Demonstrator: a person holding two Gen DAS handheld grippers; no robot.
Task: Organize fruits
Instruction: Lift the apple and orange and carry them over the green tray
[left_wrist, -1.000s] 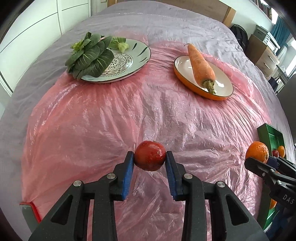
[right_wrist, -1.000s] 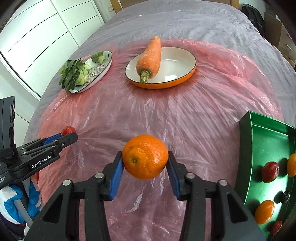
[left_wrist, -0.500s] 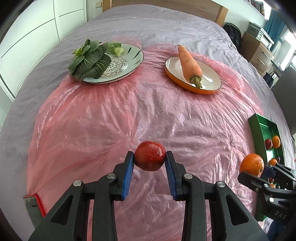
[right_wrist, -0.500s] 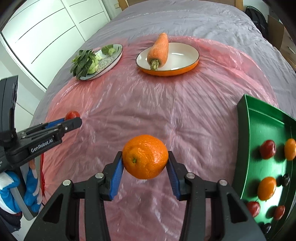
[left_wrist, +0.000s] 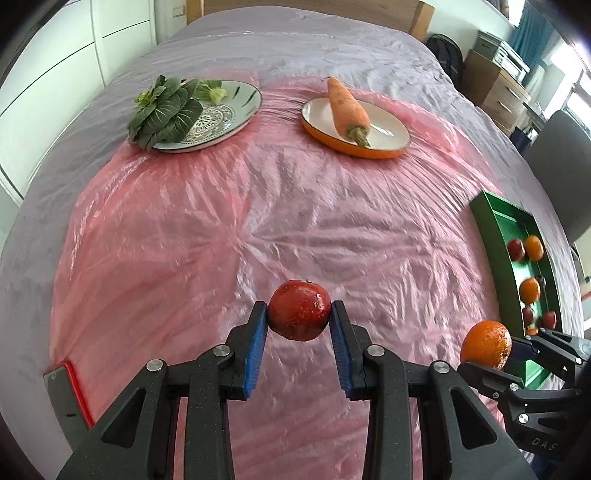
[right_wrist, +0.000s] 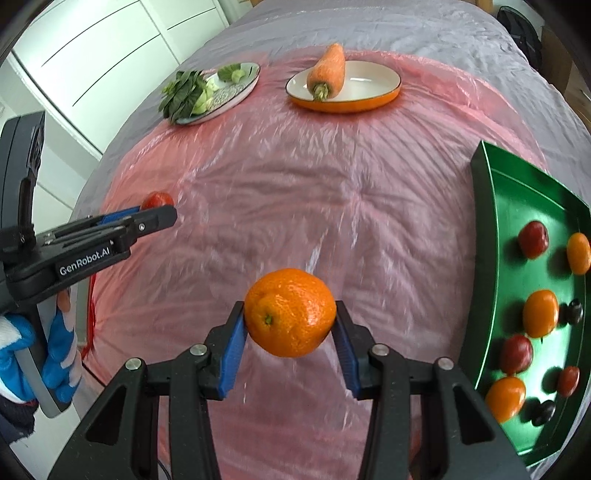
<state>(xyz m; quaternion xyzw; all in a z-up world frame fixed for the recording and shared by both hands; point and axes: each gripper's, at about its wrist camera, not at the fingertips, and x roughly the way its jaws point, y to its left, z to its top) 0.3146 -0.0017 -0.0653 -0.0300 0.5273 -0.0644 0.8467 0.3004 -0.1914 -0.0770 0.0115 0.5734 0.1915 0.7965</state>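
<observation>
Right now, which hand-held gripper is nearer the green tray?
Right. The right hand-held gripper, shut on the orange, hangs just beside the green tray. The left hand-held gripper, holding the red apple, sits farther off, over the pink plastic.

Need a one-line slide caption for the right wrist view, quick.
Right gripper holds an orange above pink plastic sheet, green fruit tray to its right.

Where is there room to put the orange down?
The pink sheet lies bare between the two plates and the green tray. The tray's far end, beyond the red fruit, is bare too. Its near end is crowded with fruit. The carrot plate has bare room beside the carrot.
</observation>
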